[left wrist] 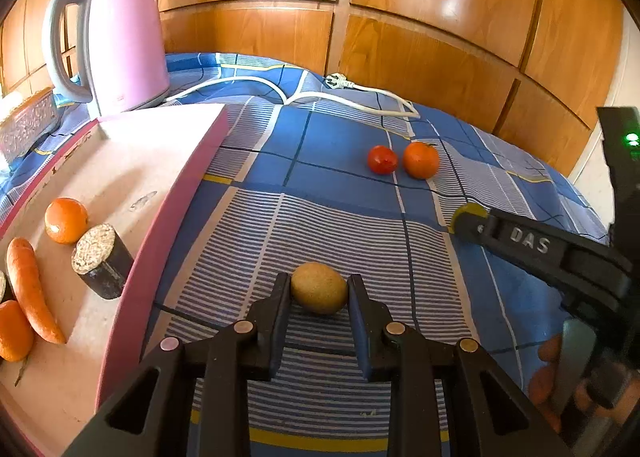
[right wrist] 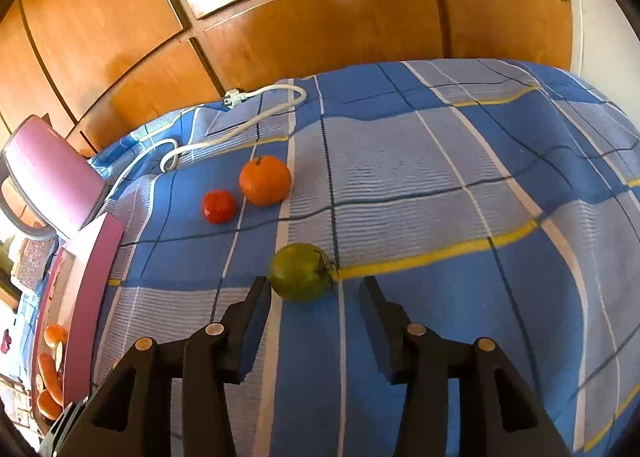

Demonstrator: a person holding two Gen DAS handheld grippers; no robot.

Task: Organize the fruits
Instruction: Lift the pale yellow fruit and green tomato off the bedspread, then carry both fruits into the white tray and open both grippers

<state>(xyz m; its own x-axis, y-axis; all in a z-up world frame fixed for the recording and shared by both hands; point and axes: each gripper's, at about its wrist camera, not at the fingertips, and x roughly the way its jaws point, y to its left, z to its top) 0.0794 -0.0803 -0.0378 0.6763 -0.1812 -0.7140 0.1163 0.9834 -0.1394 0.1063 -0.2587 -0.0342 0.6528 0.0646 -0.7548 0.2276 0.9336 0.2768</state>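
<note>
With the left gripper (left wrist: 319, 283) clamped on the kiwi (left wrist: 319, 293), slide the right gripper's (right wrist: 316, 285) half-open, empty fingers squarely around the green fruit (right wrist: 301, 271) before squeezing.

Kiwi (left wrist: 319, 288): brown, fuzzy, oval, on its side on blue checked cloth (left wrist: 340, 145). Green round fruit (right wrist: 301, 271), stem end facing right, on same cloth. Small red tomato (left wrist: 382, 159) just beside orange (left wrist: 421, 160), farther back. In pink tray (left wrist: 160, 225): orange fruit (left wrist: 66, 220), carrot (left wrist: 31, 289) lying lengthwise, another orange piece (left wrist: 14, 331) at bottom-left edge.
</note>
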